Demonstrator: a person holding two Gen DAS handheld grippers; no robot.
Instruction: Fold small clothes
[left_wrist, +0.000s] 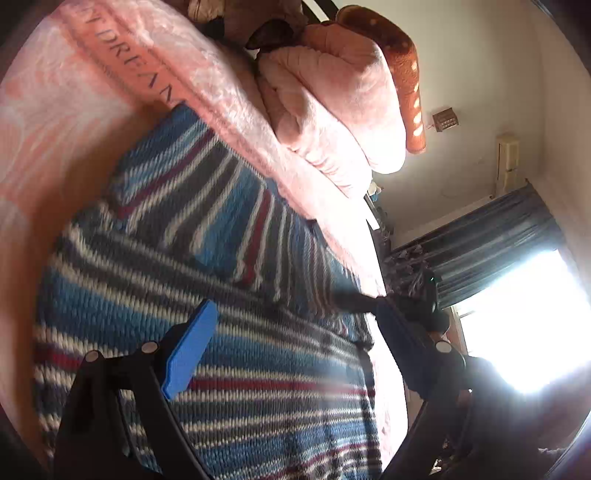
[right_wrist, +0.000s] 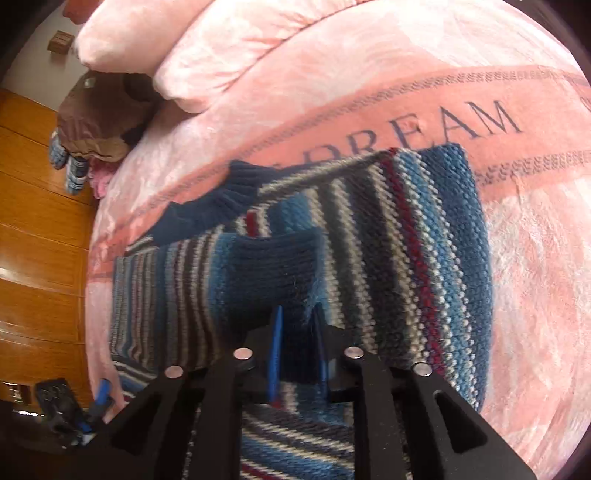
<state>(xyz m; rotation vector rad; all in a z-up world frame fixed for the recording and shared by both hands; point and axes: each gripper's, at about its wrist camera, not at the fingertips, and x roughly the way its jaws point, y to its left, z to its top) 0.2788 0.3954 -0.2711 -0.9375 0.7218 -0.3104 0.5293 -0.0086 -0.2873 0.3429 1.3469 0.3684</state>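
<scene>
While your right gripper (right_wrist: 297, 354) pinches the navy cuff (right_wrist: 273, 273) of the striped sweater (right_wrist: 424, 236) between nearly closed fingers, your left gripper (left_wrist: 291, 332) stands wide open just above the knit, holding nothing. The sweater lies flat on the pink blanket (right_wrist: 369, 74), directly under and ahead of both tools. Beyond it sits a folded pink quilt (left_wrist: 332, 103).

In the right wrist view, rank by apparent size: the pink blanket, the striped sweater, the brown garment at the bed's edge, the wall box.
Largest to smallest as they look:
1. pink blanket
2. striped sweater, though it lies nearest the camera, which inflates it
3. brown garment
4. wall box, small and farthest away
</scene>
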